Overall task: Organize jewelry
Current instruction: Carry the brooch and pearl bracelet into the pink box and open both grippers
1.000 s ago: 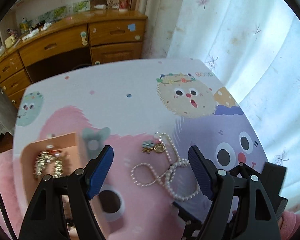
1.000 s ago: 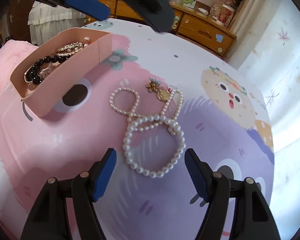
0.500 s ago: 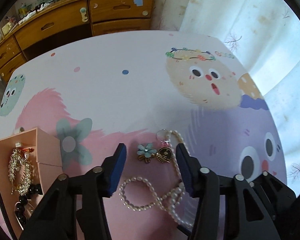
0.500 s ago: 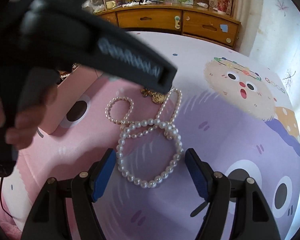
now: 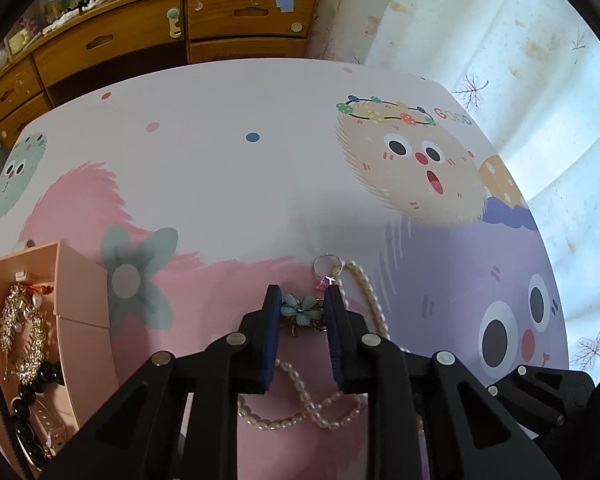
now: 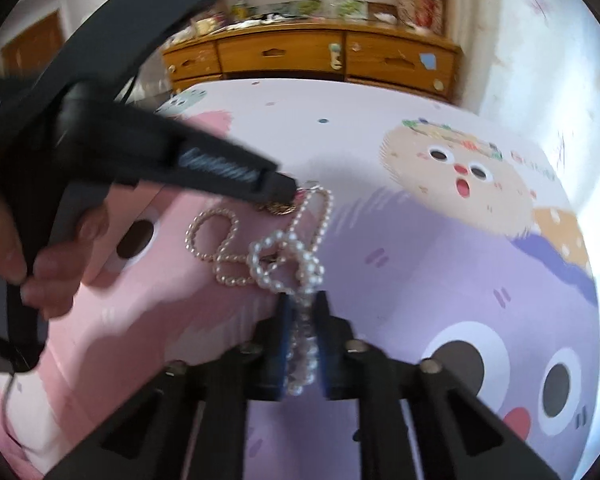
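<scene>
The jewelry lies tangled on the tabletop [image 5: 228,184], where the left tool [image 5: 302,310], wide open a second ago, is now closing on the flower brooch [image 5: 302,307] and the right tool [image 6: 302,332] has clamped the pearl bracelet [image 6: 300,344], so both pieces seem ready for lifting toward the pink box [image 5: 82,292].

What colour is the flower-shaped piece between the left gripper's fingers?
The flower piece is light blue-green with a small stone at its centre, best seen in the left wrist view.
</scene>
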Available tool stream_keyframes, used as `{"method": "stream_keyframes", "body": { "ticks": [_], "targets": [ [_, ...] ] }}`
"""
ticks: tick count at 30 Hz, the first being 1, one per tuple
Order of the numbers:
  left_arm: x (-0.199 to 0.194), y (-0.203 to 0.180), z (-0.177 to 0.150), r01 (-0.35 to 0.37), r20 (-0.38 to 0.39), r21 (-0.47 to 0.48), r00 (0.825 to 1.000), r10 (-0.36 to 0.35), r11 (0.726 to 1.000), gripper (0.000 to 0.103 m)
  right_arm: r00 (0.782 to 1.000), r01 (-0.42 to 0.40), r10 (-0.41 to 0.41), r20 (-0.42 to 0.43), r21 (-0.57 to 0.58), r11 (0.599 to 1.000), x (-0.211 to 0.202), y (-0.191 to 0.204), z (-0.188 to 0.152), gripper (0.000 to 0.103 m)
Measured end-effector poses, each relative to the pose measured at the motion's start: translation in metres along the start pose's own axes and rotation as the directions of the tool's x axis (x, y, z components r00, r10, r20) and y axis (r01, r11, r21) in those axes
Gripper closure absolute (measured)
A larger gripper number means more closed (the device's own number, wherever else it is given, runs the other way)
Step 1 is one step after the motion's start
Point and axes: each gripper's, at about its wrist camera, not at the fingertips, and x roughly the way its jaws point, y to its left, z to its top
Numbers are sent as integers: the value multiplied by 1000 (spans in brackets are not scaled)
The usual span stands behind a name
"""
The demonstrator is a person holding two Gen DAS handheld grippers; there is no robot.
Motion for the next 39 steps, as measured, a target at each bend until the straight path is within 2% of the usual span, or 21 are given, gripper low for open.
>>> {"method": "stream_keyframes", "body": {
  "ticks": [9,13,22,31,39],
  "targets": [
    [-28,12,-3,-10,41,-14,999,11,1000,86,1000,24,-24,-10,50,998,-1,0,1,96],
    [-48,19,-6,6,62,-27,998,-5,1000,86,999,39,-39,-7,50,998,0,-6,11,96],
    [-104,39,-12,28,125,-17,992,-26,999,85,998,38,-44,54,116,993,-27,-4,29,96],
    [-152,81,-26,20,175,-27,985,-15,999,85,983,-16,1,184,83,996,-58,43,60,96],
    [-179,128,-42,10,194,-42,981,-1,999,85,964,-71,60,259,35,997,-69,97,85,96]
  ]
}}
